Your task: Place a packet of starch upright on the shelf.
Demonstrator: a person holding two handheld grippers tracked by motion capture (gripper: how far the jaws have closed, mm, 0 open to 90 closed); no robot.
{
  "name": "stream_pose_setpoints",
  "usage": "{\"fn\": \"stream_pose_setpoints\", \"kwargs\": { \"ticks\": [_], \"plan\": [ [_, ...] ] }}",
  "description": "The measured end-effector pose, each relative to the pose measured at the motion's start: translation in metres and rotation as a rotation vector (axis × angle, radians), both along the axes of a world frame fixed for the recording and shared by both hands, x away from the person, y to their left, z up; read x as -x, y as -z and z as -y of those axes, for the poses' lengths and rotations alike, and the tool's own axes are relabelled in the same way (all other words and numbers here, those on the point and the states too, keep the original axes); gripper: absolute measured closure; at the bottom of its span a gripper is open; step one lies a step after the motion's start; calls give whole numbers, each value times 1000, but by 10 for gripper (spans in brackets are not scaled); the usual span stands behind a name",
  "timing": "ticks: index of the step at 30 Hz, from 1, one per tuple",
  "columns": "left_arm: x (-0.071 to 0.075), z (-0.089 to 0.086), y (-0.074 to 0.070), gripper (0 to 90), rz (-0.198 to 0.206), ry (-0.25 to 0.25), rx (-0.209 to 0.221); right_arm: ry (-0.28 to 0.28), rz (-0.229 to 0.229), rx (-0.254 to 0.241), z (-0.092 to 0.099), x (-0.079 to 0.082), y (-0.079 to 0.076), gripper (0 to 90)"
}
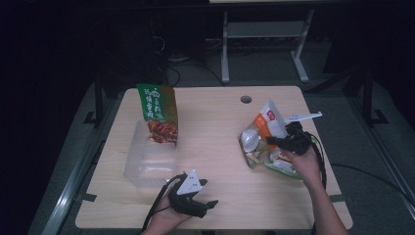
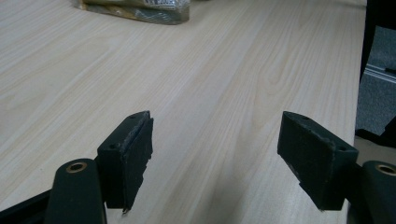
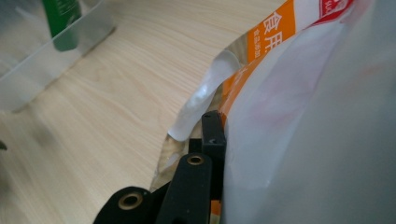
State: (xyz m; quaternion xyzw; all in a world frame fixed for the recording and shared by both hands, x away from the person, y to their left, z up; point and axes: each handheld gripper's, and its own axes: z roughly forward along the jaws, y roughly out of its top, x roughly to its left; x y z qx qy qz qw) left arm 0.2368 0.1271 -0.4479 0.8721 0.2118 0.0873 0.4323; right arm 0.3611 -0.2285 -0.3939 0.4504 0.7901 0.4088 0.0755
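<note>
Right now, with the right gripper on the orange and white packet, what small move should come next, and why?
Probably lift the orange and white packet clear of the pile: the right gripper is shut on it, and the clear tub holding the green bag lies across the table.

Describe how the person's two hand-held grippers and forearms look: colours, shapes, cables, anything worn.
The left gripper is black with a grey three-cornered plate on top and a black cable trailing back past the wrist. Its jaws carry thick, blocky black pads with worn edges and brass-coloured pivot bushings. The right gripper is black too, with a pale plate above it and a black cable looping along the forearm. Both forearms are bare, with no sleeves showing.
</note>
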Motion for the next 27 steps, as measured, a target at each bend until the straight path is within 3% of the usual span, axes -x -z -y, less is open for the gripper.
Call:
{"fn": "stream_pose_setpoints", "kwargs": {
  "ticks": [11, 27],
  "plan": [
    [-1, -2, -2, 262, 7, -11, 10, -164, 81, 102, -36, 18, -27, 899],
    [-13, 5, -7, 261, 19, -52, 69, -478, 128, 42, -55, 54, -30, 896]
  ]
}}
